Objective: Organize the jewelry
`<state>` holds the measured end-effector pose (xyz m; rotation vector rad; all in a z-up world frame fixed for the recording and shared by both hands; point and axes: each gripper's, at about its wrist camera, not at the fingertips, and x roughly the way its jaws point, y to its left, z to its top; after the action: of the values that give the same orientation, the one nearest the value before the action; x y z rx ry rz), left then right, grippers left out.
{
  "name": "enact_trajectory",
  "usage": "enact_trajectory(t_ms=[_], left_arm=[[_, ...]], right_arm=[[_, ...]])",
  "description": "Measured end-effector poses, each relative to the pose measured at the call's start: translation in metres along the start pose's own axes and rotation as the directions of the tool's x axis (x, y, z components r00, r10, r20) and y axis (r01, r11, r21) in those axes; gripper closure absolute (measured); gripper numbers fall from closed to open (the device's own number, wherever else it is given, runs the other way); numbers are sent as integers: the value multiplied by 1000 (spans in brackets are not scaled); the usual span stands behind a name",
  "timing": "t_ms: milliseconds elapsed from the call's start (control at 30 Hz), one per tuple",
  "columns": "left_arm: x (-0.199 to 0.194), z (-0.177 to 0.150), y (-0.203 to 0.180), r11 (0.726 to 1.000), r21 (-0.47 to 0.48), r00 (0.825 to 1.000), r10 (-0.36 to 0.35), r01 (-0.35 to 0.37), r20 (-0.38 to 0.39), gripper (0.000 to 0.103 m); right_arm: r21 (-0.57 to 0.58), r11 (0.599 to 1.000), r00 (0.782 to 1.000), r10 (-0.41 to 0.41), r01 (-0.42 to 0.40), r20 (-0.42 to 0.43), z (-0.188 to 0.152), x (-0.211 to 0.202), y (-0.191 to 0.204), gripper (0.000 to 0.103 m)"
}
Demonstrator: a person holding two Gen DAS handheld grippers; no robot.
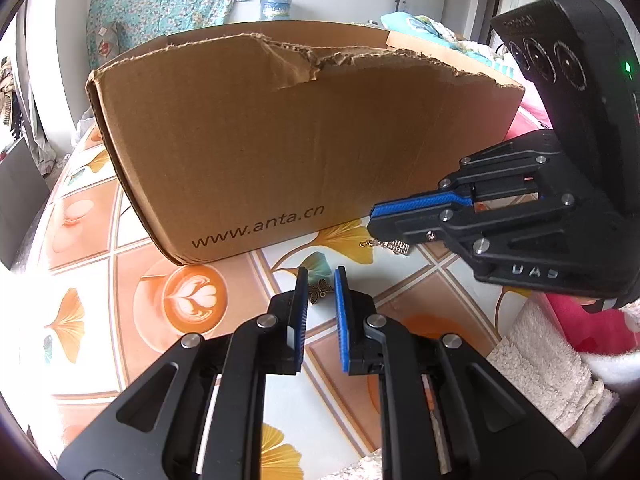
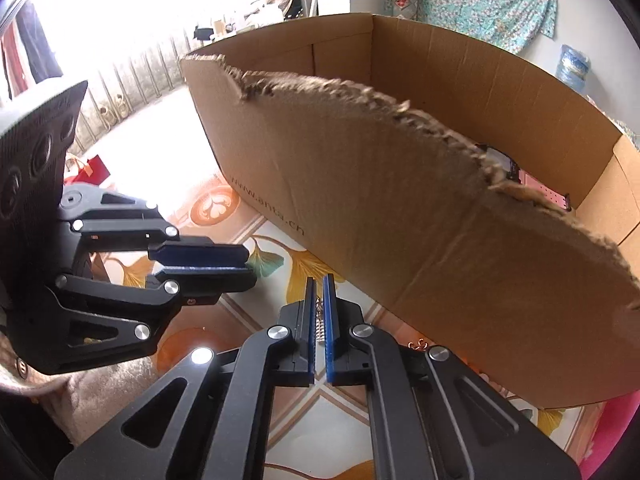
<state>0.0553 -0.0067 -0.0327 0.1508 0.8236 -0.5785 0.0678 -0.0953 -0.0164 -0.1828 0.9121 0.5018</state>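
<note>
A bronze butterfly charm (image 1: 320,292) lies on the patterned tablecloth between the fingers of my left gripper (image 1: 321,280), which is open around it. My right gripper (image 2: 319,286) is shut on a silver dangling earring (image 2: 320,320); in the left wrist view the earring (image 1: 390,245) hangs under the right gripper (image 1: 374,222), just above the table. A torn cardboard box (image 1: 280,140) stands right behind both grippers; the right wrist view shows its open inside (image 2: 480,92). The left gripper shows at the left of the right wrist view (image 2: 246,266).
A pink object (image 2: 540,192) lies inside the box. A copper-coloured trinket (image 2: 418,345) lies on the table by the box's front wall. A cream towel (image 1: 548,364) and pink cloth (image 1: 584,320) lie at the right. The table edge curves at the left.
</note>
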Motion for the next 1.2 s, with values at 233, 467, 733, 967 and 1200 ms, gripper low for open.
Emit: enact_trajectory(t_ms=[233, 467, 733, 967, 1200], left_arm=[[-1, -1, 1, 1000, -14, 1000, -12, 12, 6, 91], [-2, 0, 4, 999, -31, 1000, -26, 26, 13, 91], [-21, 4, 1, 998, -44, 997, -50, 53, 59, 91], [-25, 5, -7, 999, -33, 998, -29, 31, 59, 91], [-30, 7, -13, 999, -20, 996, -34, 35, 77, 91]], right_arm=[[177, 978, 991, 98, -113, 87, -1, -26, -30, 100], [262, 948, 979, 149, -181, 137, -7, -41, -41, 100], [399, 774, 864, 371, -491, 341, -7, -71, -73, 100], [429, 742, 852, 389, -515, 349, -11, -66, -76, 100], [501, 588, 772, 463, -635, 435, -25, -59, -100, 100]])
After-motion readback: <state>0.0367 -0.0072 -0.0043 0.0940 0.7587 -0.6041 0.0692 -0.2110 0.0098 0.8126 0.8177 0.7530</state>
